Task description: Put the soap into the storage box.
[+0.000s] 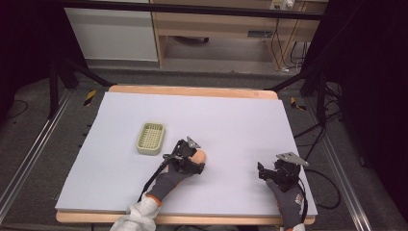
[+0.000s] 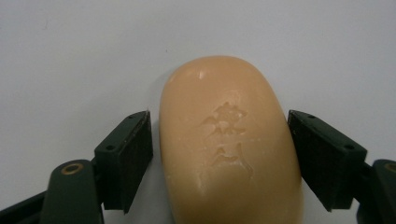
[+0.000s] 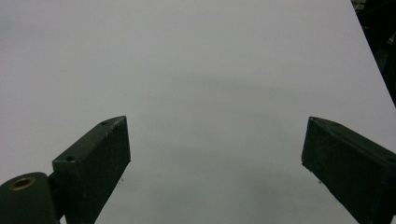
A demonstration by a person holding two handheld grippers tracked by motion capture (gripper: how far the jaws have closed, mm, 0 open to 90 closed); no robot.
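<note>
An orange-tan soap bar (image 2: 229, 140) with stamped characters lies flat on the white table sheet (image 1: 231, 120). My left gripper (image 2: 219, 126) straddles the soap bar, one black pad on each long side. A thin strip of table shows between the left pad (image 2: 128, 158) and the bar, while the right pad (image 2: 322, 158) sits right at its edge. In the high view the soap bar (image 1: 201, 156) pokes out past my left gripper (image 1: 192, 159) at mid-table. My right gripper (image 1: 262, 172) rests near the front right, open wide with nothing but bare sheet between the pads of the gripper (image 3: 215, 135).
A pale green slotted soap dish (image 1: 151, 138) stands just left of and behind the left gripper. The wooden table edge (image 1: 192, 90) frames the sheet. Beyond it are metal rails, cables on the floor and a wooden desk.
</note>
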